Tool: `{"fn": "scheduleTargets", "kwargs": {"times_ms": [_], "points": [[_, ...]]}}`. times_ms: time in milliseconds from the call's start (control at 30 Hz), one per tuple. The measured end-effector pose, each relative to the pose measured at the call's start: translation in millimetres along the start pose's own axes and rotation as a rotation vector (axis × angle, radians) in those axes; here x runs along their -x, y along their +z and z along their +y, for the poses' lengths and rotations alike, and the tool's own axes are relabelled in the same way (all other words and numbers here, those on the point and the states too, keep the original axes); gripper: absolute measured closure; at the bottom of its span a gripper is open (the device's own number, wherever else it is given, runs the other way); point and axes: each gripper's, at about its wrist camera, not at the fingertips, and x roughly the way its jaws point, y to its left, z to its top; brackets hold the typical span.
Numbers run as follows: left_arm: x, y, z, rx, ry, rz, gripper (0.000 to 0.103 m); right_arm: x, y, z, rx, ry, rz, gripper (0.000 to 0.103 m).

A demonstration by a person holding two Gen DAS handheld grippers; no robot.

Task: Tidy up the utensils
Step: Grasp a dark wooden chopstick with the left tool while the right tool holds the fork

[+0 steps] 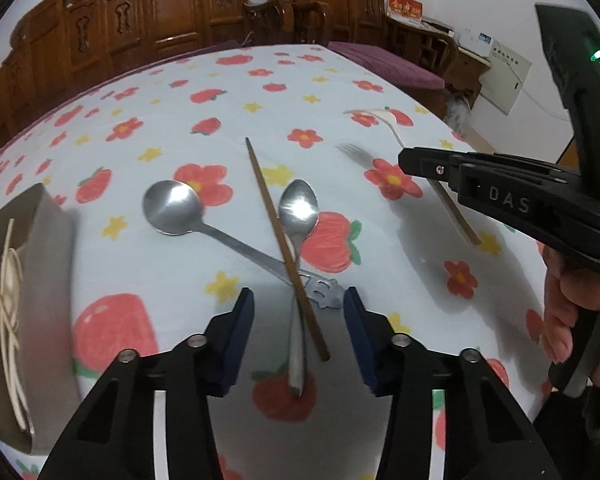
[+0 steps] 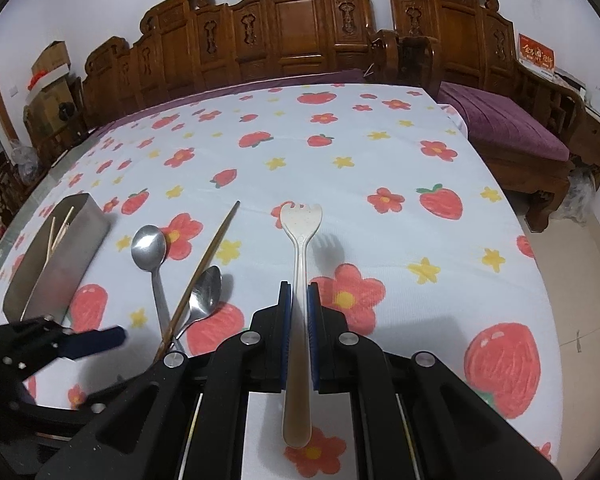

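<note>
**Fork lifted over the flowered cloth**

Strawberries, red flowers and yellow stars cover the tablecloth (image 2: 380, 168) on which everything lies.

Nearest in the right wrist view, the right gripper (image 2: 299, 308) has its blue pads clamped on the handle of a pale plastic fork (image 2: 300, 240). The fork points straight away from the camera, tines far, and hangs above the cloth, its shadow falling just to the right.

From the left wrist view, the left gripper (image 1: 299, 316) hangs with its fingers spread wide apart and holds nothing. Between and just beyond them lie the crossed handles of two metal spoons: a round-bowled spoon (image 1: 172, 208) to the left and an oval-bowled spoon (image 1: 299, 210) in the middle. A brown chopstick (image 1: 284, 240) lies slantwise across both handles.

At the left edge stands a rectangular metal container (image 1: 48, 240) with thin pale sticks (image 1: 8, 304) inside it, well apart from the spoons.

Farther back, the cloth ends at a carved wooden bench (image 2: 300, 32) along the white wall. A purple cushion (image 2: 508, 128) lies on the seat to the right.
</note>
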Motion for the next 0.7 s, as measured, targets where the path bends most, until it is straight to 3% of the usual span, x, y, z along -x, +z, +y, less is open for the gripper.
{"fn": "scheduleTargets", "kwargs": {"times_ms": [67,267,333,700], "points": [[-6.2,1.7,-1.2,0.001,0.0,0.013,0.077,0.2,0.4,1.2,-0.003,0.008,-0.002,0.094],[-12.5,2.4,-3.2,0.013,0.011,0.029,0.087,-0.8,1.4,4.3,-0.002,0.019,-0.001,0.094],[-11.3,2.2,-3.3,0.012,0.018,0.035,0.094,-0.4,1.7,5.8,-0.002,0.019,-0.003,0.094],[11.8,-3.3,7.9,0.004,0.07,0.013,0.099,3.4,3.1,25.7,0.053,0.023,-0.016,0.094]]}}
